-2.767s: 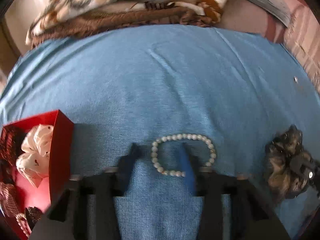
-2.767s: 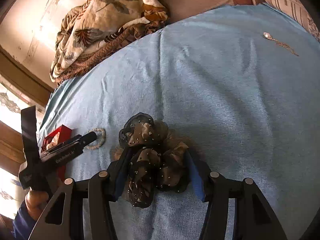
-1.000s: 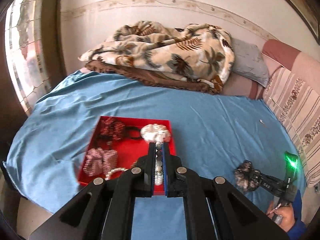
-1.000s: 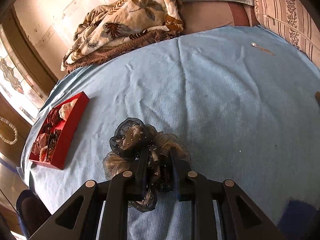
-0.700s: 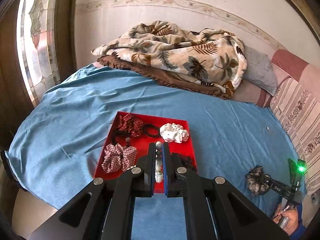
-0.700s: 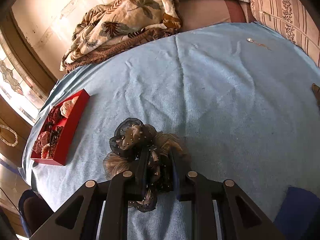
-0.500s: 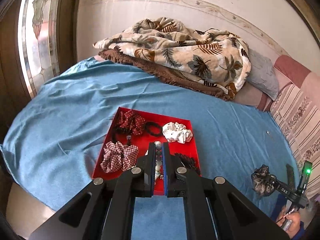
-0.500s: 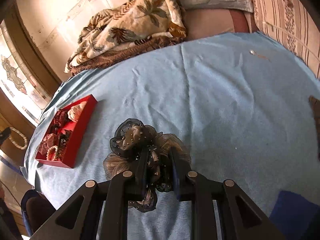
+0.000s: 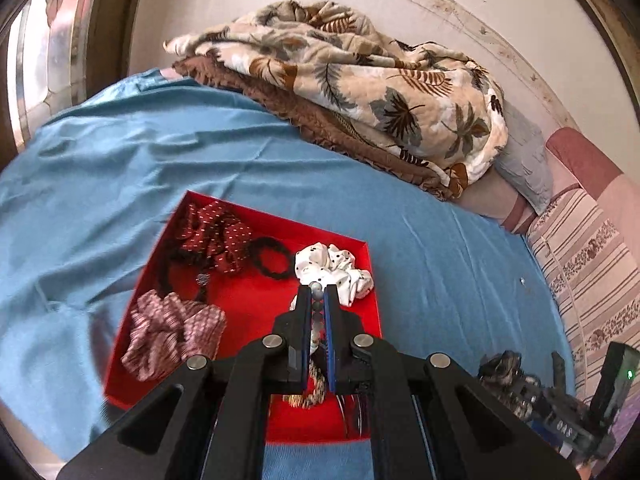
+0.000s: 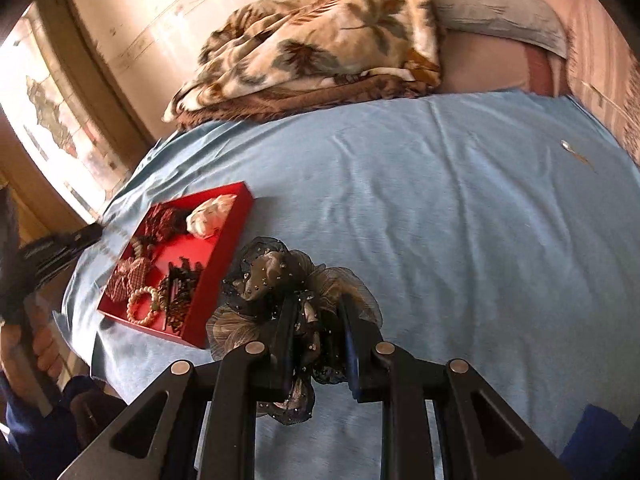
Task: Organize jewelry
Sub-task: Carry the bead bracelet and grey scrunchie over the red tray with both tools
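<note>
My left gripper (image 9: 317, 300) is shut on a white pearl bracelet (image 9: 316, 312) and holds it above the red tray (image 9: 256, 300); it shows at the left of the right wrist view (image 10: 94, 232). My right gripper (image 10: 316, 312) is shut on a dark sheer scrunchie (image 10: 280, 280) with small beads, held above the blue bedsheet just right of the red tray (image 10: 224, 248). The tray holds a white dotted scrunchie (image 9: 336, 268), a red dotted scrunchie (image 9: 216, 236), a checked scrunchie (image 9: 172, 328), a black hair tie (image 9: 272, 258) and a bead bracelet (image 10: 140, 306).
A small pendant (image 10: 568, 146) lies on the blue sheet (image 10: 440, 220) at the far right. A folded leaf-print blanket (image 9: 352, 80) and a grey pillow (image 10: 496, 4) lie at the head of the bed. A window is at the left.
My left gripper lifted the pearl bracelet off the sheet and carried it over the red tray. My right gripper closed on the dark scrunchie, lifted it and moved left toward the tray.
</note>
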`<state>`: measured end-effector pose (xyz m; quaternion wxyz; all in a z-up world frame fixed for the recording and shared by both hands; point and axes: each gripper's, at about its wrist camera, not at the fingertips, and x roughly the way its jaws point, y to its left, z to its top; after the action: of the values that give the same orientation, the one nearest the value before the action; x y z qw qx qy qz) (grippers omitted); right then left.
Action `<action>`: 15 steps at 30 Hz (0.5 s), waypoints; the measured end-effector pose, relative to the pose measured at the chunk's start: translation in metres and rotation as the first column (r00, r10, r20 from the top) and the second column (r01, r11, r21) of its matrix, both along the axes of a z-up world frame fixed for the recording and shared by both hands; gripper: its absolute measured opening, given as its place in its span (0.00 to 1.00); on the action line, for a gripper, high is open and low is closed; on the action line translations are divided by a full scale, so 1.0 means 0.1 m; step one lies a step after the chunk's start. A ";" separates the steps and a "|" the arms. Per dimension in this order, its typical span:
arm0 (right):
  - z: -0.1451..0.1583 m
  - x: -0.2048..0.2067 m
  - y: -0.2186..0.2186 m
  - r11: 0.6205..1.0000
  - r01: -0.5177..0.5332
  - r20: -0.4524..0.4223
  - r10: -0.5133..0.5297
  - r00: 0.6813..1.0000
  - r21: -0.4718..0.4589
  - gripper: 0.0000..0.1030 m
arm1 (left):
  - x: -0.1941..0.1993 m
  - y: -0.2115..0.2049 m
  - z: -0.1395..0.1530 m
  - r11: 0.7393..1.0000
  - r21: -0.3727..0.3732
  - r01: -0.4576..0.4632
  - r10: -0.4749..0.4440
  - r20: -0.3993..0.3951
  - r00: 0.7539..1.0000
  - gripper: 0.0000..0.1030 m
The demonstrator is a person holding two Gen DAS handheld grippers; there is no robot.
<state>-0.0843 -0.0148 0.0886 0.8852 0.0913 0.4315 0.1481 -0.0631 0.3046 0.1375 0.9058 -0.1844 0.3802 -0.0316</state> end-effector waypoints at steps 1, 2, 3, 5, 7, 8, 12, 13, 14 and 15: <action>0.00 0.02 0.06 1.000 -0.008 0.000 0.008 1.000 -0.005 0.21 | 0.05 0.02 -0.04 1.000 -0.007 0.000 0.000 -0.004 1.000 0.05; 0.01 0.05 0.15 1.000 -0.021 -0.001 0.020 1.000 -0.012 0.21 | 0.12 0.04 -0.09 1.000 -0.016 0.000 0.000 -0.010 1.000 0.05; 0.01 0.07 0.21 0.999 -0.028 -0.001 0.028 1.000 -0.016 0.21 | 0.17 0.06 -0.13 1.000 -0.022 0.000 0.000 -0.016 1.000 0.05; 0.03 0.14 0.35 0.999 -0.045 -0.001 0.045 0.999 -0.025 0.21 | 0.28 0.12 -0.23 1.000 -0.013 -0.007 0.007 -0.024 1.000 0.05; 0.05 0.21 0.48 0.998 -0.059 0.000 0.059 0.998 -0.033 0.21 | 0.35 0.17 -0.30 1.000 0.006 -0.011 0.011 -0.027 1.000 0.05; 0.06 0.25 0.56 0.997 -0.070 0.001 0.070 0.998 -0.038 0.22 | 0.37 0.21 -0.35 1.000 0.011 -0.015 0.015 -0.031 0.999 0.05; 0.11 0.44 0.89 0.994 -0.104 0.007 0.104 0.995 -0.046 0.22 | 0.46 0.39 -0.58 0.999 -0.032 -0.018 0.015 -0.095 0.995 0.05; 0.12 0.50 0.97 0.993 -0.111 0.009 0.112 0.994 -0.046 0.22 | 0.48 0.43 -0.61 0.999 -0.042 -0.021 0.017 -0.107 0.994 0.05; 0.14 0.57 1.09 0.991 -0.122 0.012 0.123 0.992 -0.047 0.22 | 0.48 0.49 -0.64 0.998 -0.062 -0.028 0.021 -0.114 0.993 0.05; 0.15 0.63 1.18 0.990 -0.131 0.015 0.132 0.991 -0.046 0.22 | 0.48 0.54 -0.65 0.996 -0.081 -0.033 0.024 -0.114 0.993 0.05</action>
<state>-0.0217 0.1035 0.1036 0.8791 0.0417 0.4319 0.1971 -0.0155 0.3589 0.0723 0.8749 -0.2286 0.4264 -0.0240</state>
